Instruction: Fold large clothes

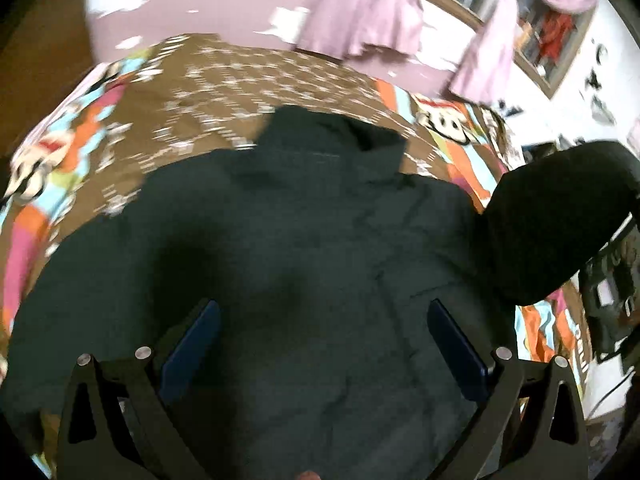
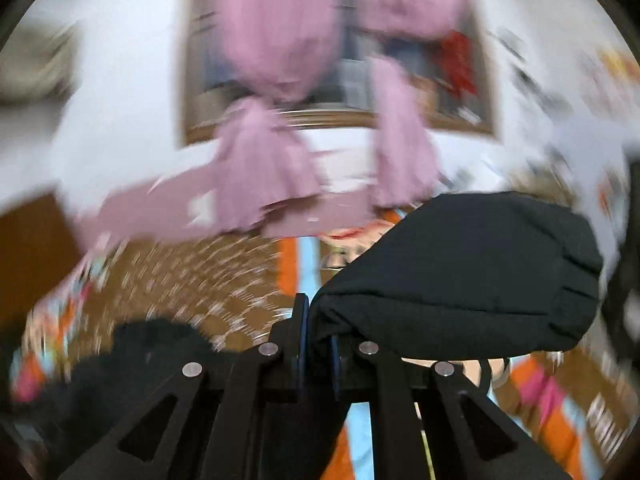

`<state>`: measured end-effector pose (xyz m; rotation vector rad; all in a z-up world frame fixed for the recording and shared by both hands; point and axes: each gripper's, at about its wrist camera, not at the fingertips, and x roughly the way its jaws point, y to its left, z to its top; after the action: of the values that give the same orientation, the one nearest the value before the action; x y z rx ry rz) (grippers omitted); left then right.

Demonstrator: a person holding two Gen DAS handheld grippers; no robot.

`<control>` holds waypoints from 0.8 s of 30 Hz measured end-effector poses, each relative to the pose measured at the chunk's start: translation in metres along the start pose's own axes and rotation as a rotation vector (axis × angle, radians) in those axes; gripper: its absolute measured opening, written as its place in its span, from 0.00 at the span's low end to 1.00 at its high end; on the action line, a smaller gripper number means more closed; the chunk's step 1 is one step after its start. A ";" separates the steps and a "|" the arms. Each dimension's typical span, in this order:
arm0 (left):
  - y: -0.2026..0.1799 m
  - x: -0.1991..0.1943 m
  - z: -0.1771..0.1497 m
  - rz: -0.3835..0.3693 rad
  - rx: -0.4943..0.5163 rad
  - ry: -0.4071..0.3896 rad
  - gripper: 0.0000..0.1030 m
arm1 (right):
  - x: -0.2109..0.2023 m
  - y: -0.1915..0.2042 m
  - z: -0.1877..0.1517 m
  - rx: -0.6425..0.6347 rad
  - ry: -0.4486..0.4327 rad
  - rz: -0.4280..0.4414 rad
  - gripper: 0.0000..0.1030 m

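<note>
A big dark green jacket (image 1: 280,248) lies spread flat on a bed, collar towards the far side. My left gripper (image 1: 324,312) hovers over its middle, open, its blue pads (image 1: 192,348) wide apart with nothing between them. One sleeve (image 1: 556,220) of the jacket is lifted in the air at the right. In the right wrist view that sleeve (image 2: 460,268) bulges up and to the right of my right gripper (image 2: 318,340), which is shut on its cuff end. The rest of the jacket (image 2: 132,360) shows blurred at lower left.
The bedspread (image 1: 224,92) is brown with white patterning and bright cartoon patches (image 1: 448,124). Behind the bed, pink curtains (image 2: 272,92) hang at a framed window (image 2: 460,92) in a white wall. Dark equipment (image 1: 612,300) stands off the bed's right edge.
</note>
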<state>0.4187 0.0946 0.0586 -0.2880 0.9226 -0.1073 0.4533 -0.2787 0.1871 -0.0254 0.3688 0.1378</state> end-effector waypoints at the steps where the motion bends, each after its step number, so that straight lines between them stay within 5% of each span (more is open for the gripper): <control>1: 0.016 -0.012 -0.006 -0.002 -0.020 -0.004 0.98 | 0.000 0.026 -0.003 -0.061 0.009 0.024 0.09; 5: 0.079 -0.057 -0.030 0.005 -0.119 -0.036 0.98 | 0.010 0.144 -0.055 -0.372 0.128 0.144 0.09; 8: 0.121 -0.080 -0.044 -0.026 -0.224 -0.051 0.98 | 0.017 0.221 -0.124 -0.624 0.208 0.220 0.10; 11: 0.152 -0.087 -0.059 -0.085 -0.303 -0.068 0.98 | 0.027 0.264 -0.189 -0.726 0.330 0.283 0.16; 13: 0.166 -0.084 -0.068 -0.122 -0.325 -0.069 0.98 | 0.038 0.274 -0.220 -0.742 0.405 0.325 0.32; 15: 0.172 -0.074 -0.075 -0.160 -0.323 -0.068 0.98 | 0.050 0.277 -0.246 -0.724 0.503 0.385 0.37; 19: 0.162 -0.047 -0.080 -0.174 -0.277 -0.068 0.98 | 0.054 0.264 -0.244 -0.640 0.509 0.489 0.69; 24: 0.136 -0.019 -0.076 -0.042 -0.179 -0.104 0.98 | 0.066 0.226 -0.205 -0.411 0.446 0.549 0.71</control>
<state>0.3417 0.2131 -0.0093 -0.4750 0.8244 -0.0475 0.4092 -0.0562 -0.0275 -0.3670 0.7835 0.7577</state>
